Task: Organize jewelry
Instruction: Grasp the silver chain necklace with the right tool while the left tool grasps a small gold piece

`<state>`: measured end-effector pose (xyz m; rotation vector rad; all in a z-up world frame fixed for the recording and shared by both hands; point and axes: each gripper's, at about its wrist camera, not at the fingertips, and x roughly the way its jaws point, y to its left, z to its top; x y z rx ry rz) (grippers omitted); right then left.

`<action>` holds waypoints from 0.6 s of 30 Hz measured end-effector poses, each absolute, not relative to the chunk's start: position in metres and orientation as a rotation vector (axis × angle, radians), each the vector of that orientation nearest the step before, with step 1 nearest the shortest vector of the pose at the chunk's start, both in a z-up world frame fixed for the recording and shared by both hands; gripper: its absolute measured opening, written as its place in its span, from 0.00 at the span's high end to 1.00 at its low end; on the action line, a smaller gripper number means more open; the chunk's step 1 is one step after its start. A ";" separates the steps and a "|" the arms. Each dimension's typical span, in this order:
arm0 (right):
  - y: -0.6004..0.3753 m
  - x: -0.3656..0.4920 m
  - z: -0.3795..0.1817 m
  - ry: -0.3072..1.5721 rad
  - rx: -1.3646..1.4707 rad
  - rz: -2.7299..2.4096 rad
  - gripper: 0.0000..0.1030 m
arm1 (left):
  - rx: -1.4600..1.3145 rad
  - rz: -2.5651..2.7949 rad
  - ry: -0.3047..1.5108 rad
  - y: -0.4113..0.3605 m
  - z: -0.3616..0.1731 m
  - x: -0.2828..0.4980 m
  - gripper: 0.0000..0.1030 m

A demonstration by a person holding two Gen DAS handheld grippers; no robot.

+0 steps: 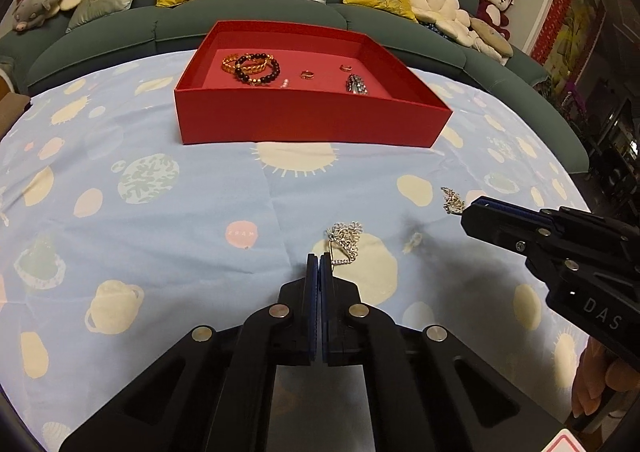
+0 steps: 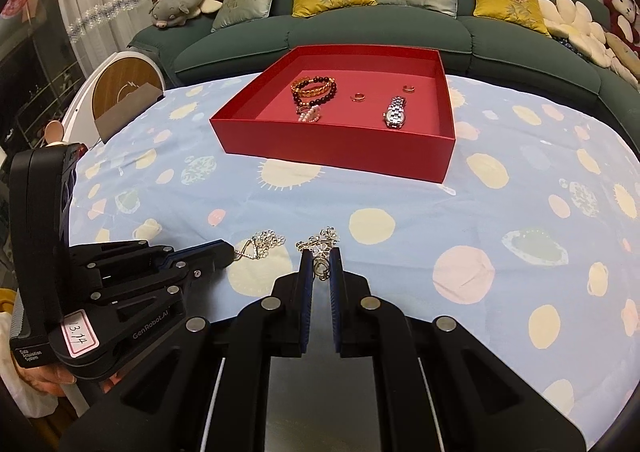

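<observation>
**Two thin chains pinched, red box waiting ahead**

The left gripper point(image 1: 319, 264) has its jaws together, nipping the edge of a silver heart-and-flower necklace point(image 1: 345, 238) that lies on the cloth just past the fingertips. The right gripper point(image 2: 320, 260) is clamped on a gold-toned flower necklace point(image 2: 322, 248), part of it hanging between the pads and the rest bunched at the tips.

Both pieces look very light, limp and snag-prone: fine chain will slide through smooth pads and trail or tangle when lifted. My judgement is that the pendant cluster gives a surer hold than a single strand, and that a slow lift keeps the chain from swinging.

Straight ahead of both grippers, well apart from them, stands the red box point(image 1: 312, 124) on the space-print tablecloth point(image 1: 160, 212). It already holds beaded bracelets point(image 2: 314, 88), two rings point(image 2: 357, 97) and a metal watch point(image 2: 395, 113).

Readable writing: "DAS" on the right gripper's body, "GenRobot.AI", "Data Acquisition System" and a handwritten sticker "13.14" point(image 2: 82, 334) on the left one.
</observation>
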<state>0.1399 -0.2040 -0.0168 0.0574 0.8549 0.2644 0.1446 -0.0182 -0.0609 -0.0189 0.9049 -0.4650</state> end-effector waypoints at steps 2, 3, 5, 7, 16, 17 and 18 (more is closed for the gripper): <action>-0.206 0.139 -0.013 0.844 0.063 0.264 0.93 | -0.027 -0.473 0.883 -0.017 -0.051 0.141 1.00; -0.208 0.138 -0.011 0.839 0.067 0.264 0.93 | -0.035 -0.479 0.871 -0.015 -0.044 0.139 1.00; -0.210 0.137 -0.007 0.828 0.074 0.265 0.93 | -0.048 -0.493 0.857 -0.013 -0.033 0.135 1.00; -0.210 0.136 -0.002 0.816 0.078 0.267 0.93 | -0.051 -0.495 0.839 -0.010 -0.021 0.131 1.00; -0.212 0.125 0.029 0.735 0.095 0.280 0.93 | -0.054 -0.517 0.786 0.000 0.020 0.115 1.00; -0.212 0.124 0.034 0.725 0.098 0.282 0.93 | -0.051 -0.517 0.779 0.001 0.025 0.113 1.00; -0.213 0.122 0.038 0.714 0.099 0.283 0.93 | -0.045 -0.514 0.771 0.001 0.029 0.111 1.00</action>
